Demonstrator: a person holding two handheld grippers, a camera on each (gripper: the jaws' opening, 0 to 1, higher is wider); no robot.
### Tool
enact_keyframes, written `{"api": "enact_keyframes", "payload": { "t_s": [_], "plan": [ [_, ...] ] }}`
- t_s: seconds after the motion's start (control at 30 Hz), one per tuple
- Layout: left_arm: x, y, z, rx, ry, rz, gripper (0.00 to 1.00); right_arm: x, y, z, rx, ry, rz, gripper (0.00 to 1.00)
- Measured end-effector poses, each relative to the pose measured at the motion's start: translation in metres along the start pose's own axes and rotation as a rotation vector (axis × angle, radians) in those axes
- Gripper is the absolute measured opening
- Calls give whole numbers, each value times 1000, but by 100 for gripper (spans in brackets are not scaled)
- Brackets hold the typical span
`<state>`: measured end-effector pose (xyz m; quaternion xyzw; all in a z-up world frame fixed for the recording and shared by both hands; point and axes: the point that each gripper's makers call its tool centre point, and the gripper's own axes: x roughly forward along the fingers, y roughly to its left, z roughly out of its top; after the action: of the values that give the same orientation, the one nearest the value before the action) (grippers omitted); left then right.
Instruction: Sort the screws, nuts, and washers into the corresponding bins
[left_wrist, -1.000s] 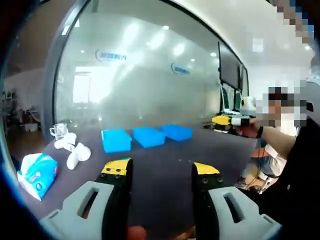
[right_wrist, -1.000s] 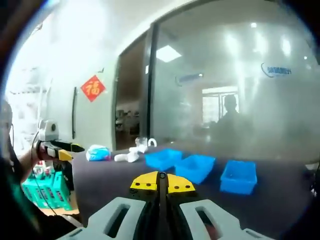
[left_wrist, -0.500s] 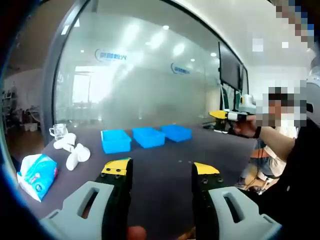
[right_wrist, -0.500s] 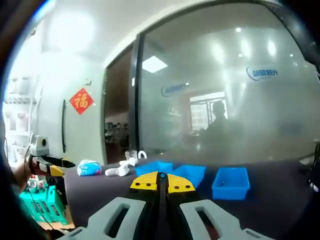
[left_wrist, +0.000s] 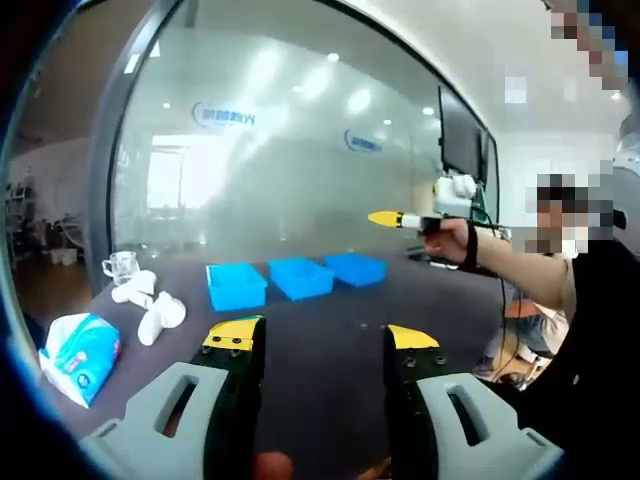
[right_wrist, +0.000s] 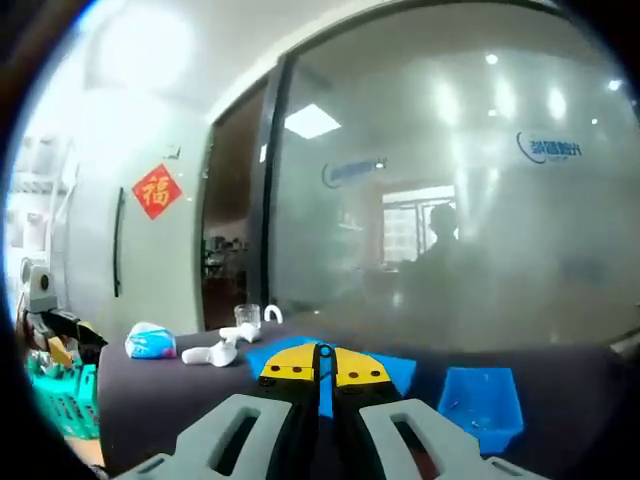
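Three blue plastic bins (left_wrist: 296, 278) stand in a row on the dark table (left_wrist: 330, 340), well beyond the left gripper (left_wrist: 320, 345), whose jaws stand wide apart and hold nothing. The right gripper (right_wrist: 322, 372) has its yellow-tipped jaws pressed together, empty; the bins lie just behind its tips. No screws, nuts or washers can be made out. Near the bins: a tissue pack (left_wrist: 80, 356), white crumpled items (left_wrist: 155, 310), a glass cup (left_wrist: 120, 266). Frosted glass wall (left_wrist: 290, 170) behind.

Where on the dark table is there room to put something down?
Bare tabletop lies between the left gripper and the three blue bins. The left end is crowded: tissue pack, white objects, glass cup.
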<state>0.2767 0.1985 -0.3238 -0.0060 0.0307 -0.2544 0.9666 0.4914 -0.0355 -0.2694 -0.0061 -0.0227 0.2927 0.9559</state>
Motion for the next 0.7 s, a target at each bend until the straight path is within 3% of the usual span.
{"api": "enact_keyframes", "payload": {
  "t_s": [0.27, 0.7],
  "plan": [
    [-5, 3, 1, 11, 12, 13, 45, 64, -23, -14, -31, 72, -55, 2],
    [-15, 9, 9, 5, -9, 46, 45, 114, -28, -24, -58, 136, -88, 2]
  ]
}}
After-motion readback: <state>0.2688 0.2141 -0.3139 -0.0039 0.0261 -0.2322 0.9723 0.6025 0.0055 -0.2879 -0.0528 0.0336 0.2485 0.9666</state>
